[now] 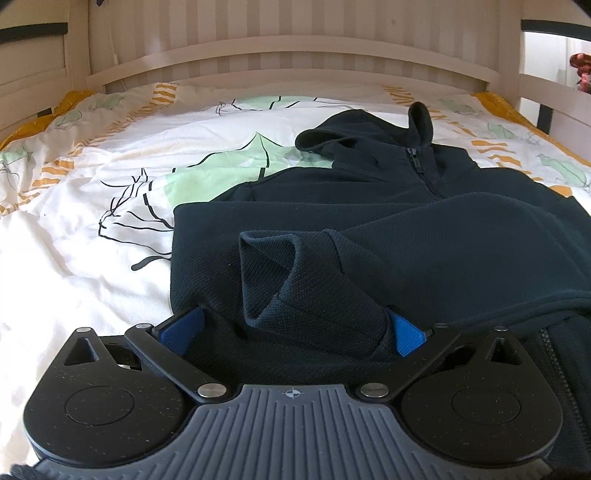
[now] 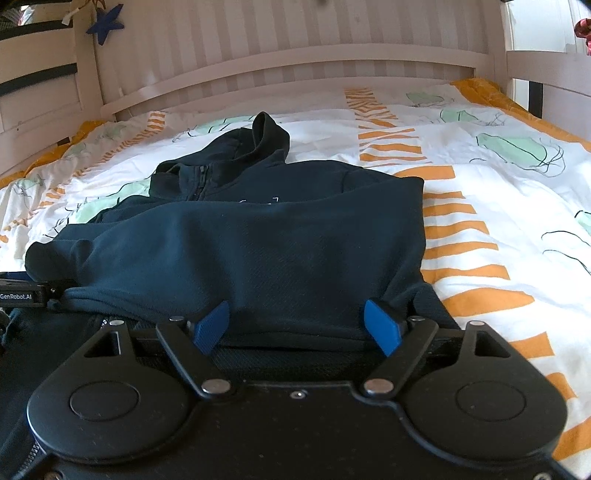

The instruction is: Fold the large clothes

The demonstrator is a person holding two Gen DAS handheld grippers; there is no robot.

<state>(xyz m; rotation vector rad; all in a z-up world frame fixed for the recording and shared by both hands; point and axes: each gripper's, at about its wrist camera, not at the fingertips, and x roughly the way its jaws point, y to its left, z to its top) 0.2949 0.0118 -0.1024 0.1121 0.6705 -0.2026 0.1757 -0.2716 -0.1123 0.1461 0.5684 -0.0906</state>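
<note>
A dark navy zip hoodie (image 1: pixel 406 236) lies on the bed, hood toward the headboard, both sleeves folded across its body. In the left wrist view my left gripper (image 1: pixel 295 332) is open, its blue pads (image 1: pixel 184 328) wide apart on either side of a sleeve cuff (image 1: pixel 295 280) at the hoodie's lower edge. In the right wrist view the hoodie (image 2: pixel 258 243) fills the middle. My right gripper (image 2: pixel 299 325) is open, blue pads (image 2: pixel 380 325) apart over the hoodie's lower hem. The left gripper's body (image 2: pixel 22 291) shows at the left edge.
The bed cover (image 1: pixel 92 240) is white with green leaves and orange stripes and shows also in the right wrist view (image 2: pixel 498 221). A pale wooden slatted headboard (image 1: pixel 295 55) stands behind, with bed rails (image 2: pixel 546 92) at the sides. A blue star (image 2: pixel 107 22) hangs at upper left.
</note>
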